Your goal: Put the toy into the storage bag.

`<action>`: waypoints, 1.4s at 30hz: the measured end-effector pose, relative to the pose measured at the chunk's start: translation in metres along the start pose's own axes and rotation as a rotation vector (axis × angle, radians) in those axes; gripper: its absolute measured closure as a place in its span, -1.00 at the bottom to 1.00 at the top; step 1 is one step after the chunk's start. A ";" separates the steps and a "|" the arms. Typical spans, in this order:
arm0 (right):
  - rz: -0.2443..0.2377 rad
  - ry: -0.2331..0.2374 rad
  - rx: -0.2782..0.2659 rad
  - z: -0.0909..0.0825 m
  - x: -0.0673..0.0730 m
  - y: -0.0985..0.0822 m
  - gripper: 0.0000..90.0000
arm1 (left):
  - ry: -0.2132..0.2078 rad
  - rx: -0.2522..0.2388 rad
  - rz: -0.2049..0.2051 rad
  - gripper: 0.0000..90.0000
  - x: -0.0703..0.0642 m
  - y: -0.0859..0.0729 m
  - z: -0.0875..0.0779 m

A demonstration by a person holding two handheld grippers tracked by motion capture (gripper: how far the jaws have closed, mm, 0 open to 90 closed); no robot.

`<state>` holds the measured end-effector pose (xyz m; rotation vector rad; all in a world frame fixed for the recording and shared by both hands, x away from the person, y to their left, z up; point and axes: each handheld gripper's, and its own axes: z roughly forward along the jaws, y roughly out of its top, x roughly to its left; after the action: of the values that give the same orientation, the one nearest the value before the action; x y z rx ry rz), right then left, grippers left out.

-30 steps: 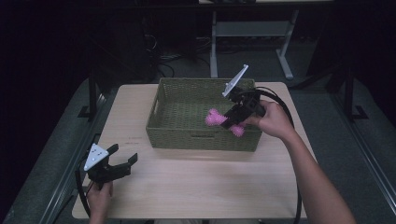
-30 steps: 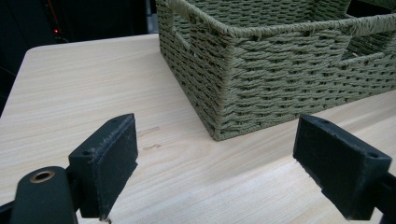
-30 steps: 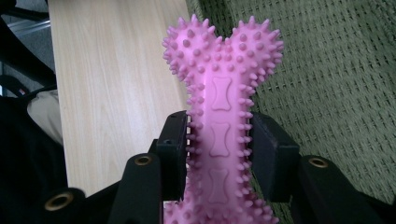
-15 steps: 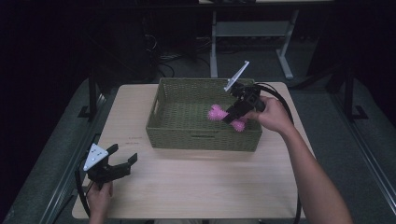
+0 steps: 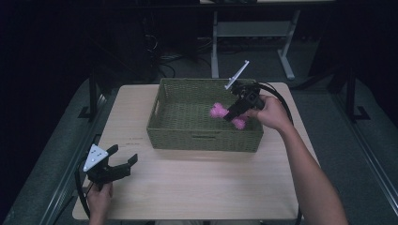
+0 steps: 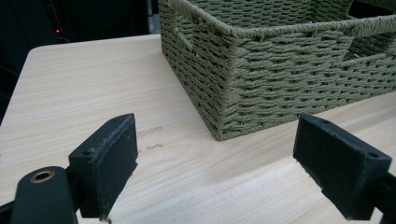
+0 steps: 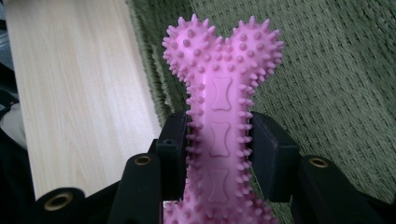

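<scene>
while the right hand-held gripper (image 5: 233, 114) hangs over the basket (image 5: 204, 139), its jaws are clamped on the shaft of a pink spiked bone (image 5: 217, 111); the right gripper view shows both pads pressed against the bone (image 7: 219, 107) at mid-length, one knobbed end sticking out past them. the bone sits above the right half of the basket's floor, inside the rim, tilted with one end toward the middle and the other toward the near right corner; whether it touches the weave i cannot tell. the right wall and near wall lie close to the gripper, while the left half of the basket offers free floor. the left hand-held gripper (image 5: 123, 161) rests near the table's (image 5: 197, 187) near left corner, well apart from the basket, with its jaws wide apart and nothing between them; the left gripper view looks along them to the basket's (image 6: 261, 88) near left corner, with bare wood in between. the table is pale wood with rounded corners, and a broad strip of it lies bare in front of the basket and to its left. around it the room is dark, with grey floor, a metal frame (image 5: 253, 28) and cables behind.
</scene>
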<state>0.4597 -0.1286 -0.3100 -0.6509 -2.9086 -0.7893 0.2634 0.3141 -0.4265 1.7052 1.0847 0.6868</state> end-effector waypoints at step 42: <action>0.100 0.016 0.043 0.046 -0.031 -0.015 0.28 | -0.002 0.000 0.000 -0.70 0.001 0.000 0.000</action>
<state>0.4838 -0.1292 -0.3622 -0.7745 -2.8441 -0.7155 0.2633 0.3148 -0.4265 1.7055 1.0830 0.6847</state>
